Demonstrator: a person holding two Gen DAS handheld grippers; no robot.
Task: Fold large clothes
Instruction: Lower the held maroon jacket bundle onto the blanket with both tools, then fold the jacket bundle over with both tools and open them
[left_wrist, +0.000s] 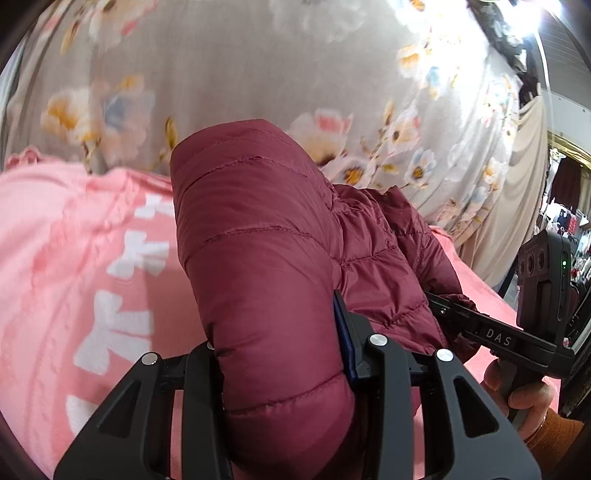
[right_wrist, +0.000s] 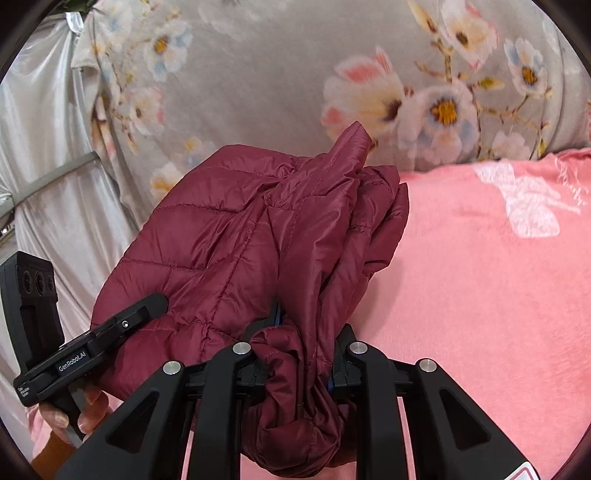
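Both grippers have the maroon quilted jacket (left_wrist: 266, 258) clamped. The left gripper (left_wrist: 284, 354) has its jaws clenched on a thick padded roll of it, bulging out between the fingers; the right gripper (right_wrist: 299, 343) has its jaws clenched on a thinner bunched edge, which looks like a cuff or hem with a gathered seam. The jacket hangs bundled between the two, over the pink blanket (right_wrist: 480, 295) on the bed, with part of it apparently resting on the blanket; exact contact is hard to call. Step in hand, as I read it: carrying or laying a half-folded bundle down onto the bed, not a finished fold, since layers are lumpy and one pointed corner sticks up at the far side. Next move calls for setting the bundle flat on the blanket, keeping both edges level so layers don't slide, then releasing and smoothing; slick puffy fabric will likely spring open if let go early. Writing: the right gripper, seen from the left wrist view, shows "DAS" on its arm (left_wrist: 498, 338); the left gripper, seen from the right wrist view, reads "GenRobot.AI" (right_wrist: 72, 363), with smaller print below it unreadable. The blanket has large white characters (left_wrist: 122, 295), too blurred to read. Farther back is grey floral bedding (right_wrist: 258, 92); beyond that is a pale curtain (right_wrist: 44, 166).
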